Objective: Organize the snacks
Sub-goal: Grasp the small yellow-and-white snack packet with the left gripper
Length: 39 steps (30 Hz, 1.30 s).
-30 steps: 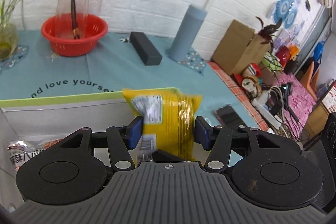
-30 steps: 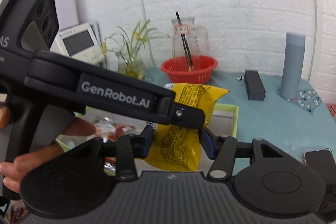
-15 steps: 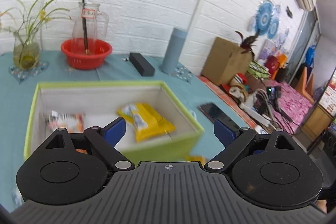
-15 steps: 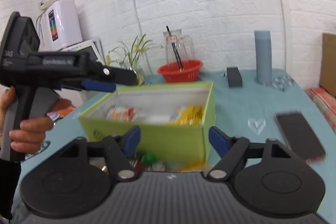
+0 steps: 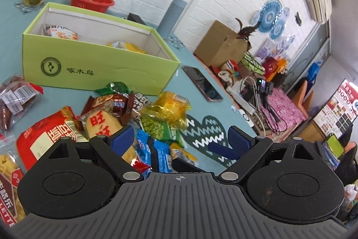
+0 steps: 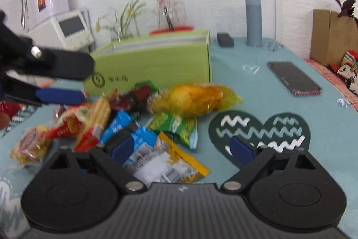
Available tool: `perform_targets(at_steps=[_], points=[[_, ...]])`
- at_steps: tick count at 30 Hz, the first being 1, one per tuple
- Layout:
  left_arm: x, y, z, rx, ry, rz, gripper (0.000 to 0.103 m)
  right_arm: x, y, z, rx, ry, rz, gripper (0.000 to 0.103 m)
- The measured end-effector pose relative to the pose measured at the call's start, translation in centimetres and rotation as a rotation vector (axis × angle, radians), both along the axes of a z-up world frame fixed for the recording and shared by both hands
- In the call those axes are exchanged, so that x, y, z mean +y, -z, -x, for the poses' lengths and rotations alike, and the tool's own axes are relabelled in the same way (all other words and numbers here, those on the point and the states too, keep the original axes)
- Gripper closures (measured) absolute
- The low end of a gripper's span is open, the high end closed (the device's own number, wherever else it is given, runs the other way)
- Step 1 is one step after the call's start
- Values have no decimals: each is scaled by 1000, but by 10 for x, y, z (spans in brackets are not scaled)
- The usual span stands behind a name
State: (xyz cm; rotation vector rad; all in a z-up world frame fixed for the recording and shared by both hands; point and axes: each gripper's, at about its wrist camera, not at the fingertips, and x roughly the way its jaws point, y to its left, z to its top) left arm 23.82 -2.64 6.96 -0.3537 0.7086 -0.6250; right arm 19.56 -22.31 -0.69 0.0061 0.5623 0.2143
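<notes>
Green box [image 5: 100, 68] on the bench now holds the yellow bag [image 5: 126, 47] both grippers carried a second ago. Left gripper [image 5: 180, 138] is spread and empty over the snack pile [image 5: 134, 118]. Right gripper [image 6: 182, 146], jaws opening with nothing pinched, hangs above loose packets [image 6: 143, 138]: next pick.

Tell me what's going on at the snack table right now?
A person is sorting snacks with a gripper in each hand. Both are empty: the left gripper is open, and the right gripper has its fingers opening with nothing pinched between them. Both hover over the snack pile on the teal tablecloth in front of the green box. The box already holds a yellow packet and an orange-and-white packet. Most snacks lie outside it, not yet sorted.
</notes>
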Motion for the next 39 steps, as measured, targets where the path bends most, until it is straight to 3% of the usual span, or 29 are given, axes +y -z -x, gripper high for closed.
perform_targets(at_steps=[4,9,13,17,18,19,26,28,30,32,34,36,37,39], points=[[-14,5,4,7,48,5,22,-25,7,11,21,74,17,10],[-53,22,-4,94,134,22,22,-35,6,33,13,105,3,10],[-81,37,-9,144,154,-45,22,-26,7,49,-18,97,-14,10],[-93,49,-13,174,159,-80,22,-19,15,41,44,95,4,9],[-94,50,-13,173,159,-89,22,-20,14,40,50,89,3,9],[-95,51,-13,169,160,-94,22,-19,15,38,65,71,0,0],[-92,45,-13,185,166,-67,24,-21,15,42,68,31,24,1],[-91,35,-8,151,204,-35,21,-22,10,43,65,66,37,1],[-92,31,-8,138,199,-60,21,-22,4,50,29,46,16,1],[-93,36,-12,145,170,-93,24,-17,0,53,10,42,42,1],[-93,44,-18,192,178,-84,35,-11,0,50,11,31,66,2],[-93,50,-22,234,206,-53,39,-11,1,45,22,24,57,13],[-95,52,-22,240,213,-52,40,-12,1,40,34,19,41,45],[-97,54,-21,228,206,-78,44,-13,3,36,49,25,31,48]])
